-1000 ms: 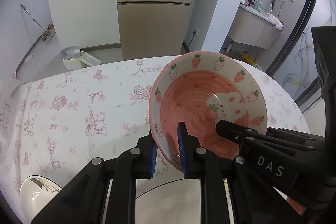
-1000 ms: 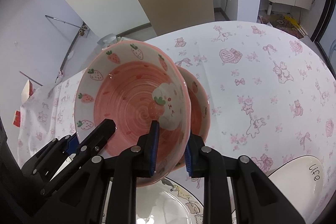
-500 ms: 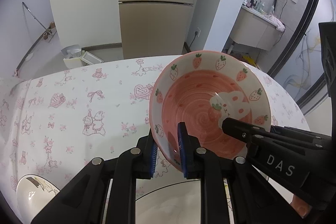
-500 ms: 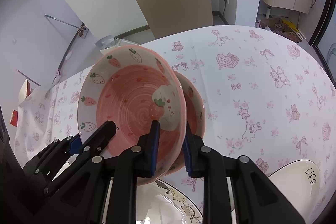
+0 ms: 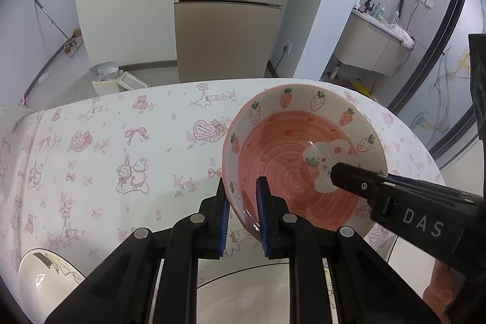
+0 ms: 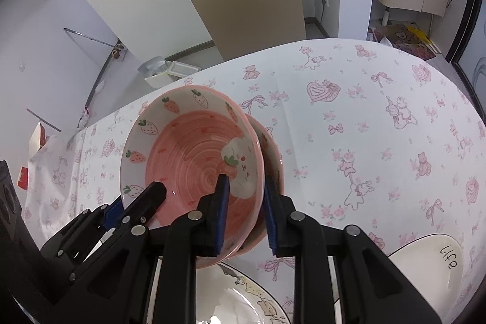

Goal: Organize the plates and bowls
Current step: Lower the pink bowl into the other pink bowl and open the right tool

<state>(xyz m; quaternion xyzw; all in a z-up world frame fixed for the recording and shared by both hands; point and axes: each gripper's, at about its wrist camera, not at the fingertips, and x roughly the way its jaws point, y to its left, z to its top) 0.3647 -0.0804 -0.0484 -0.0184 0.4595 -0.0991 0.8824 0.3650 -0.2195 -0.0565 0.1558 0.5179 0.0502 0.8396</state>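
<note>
A pink strawberry bowl [image 5: 291, 160] is held in the air over the table, nested on a second like bowl [image 6: 273, 154] behind it. My left gripper [image 5: 243, 217] is shut on the bowl's near left rim. My right gripper [image 6: 246, 214] is shut on the right rim of both stacked bowls [image 6: 194, 157]; it also shows in the left wrist view [image 5: 395, 202]. A white cartoon plate [image 5: 252, 296] lies below the bowls, also in the right wrist view [image 6: 243, 302].
The table has a white cloth with pink prints [image 5: 106, 148]. A small white dish [image 5: 45, 281] sits at the near left. A white dish marked "life" [image 6: 431, 263] sits at the near right. A fridge [image 5: 224, 14] stands beyond the table.
Both grippers and the bowls have drifted slightly right and away over the table. The grips are unchanged.
</note>
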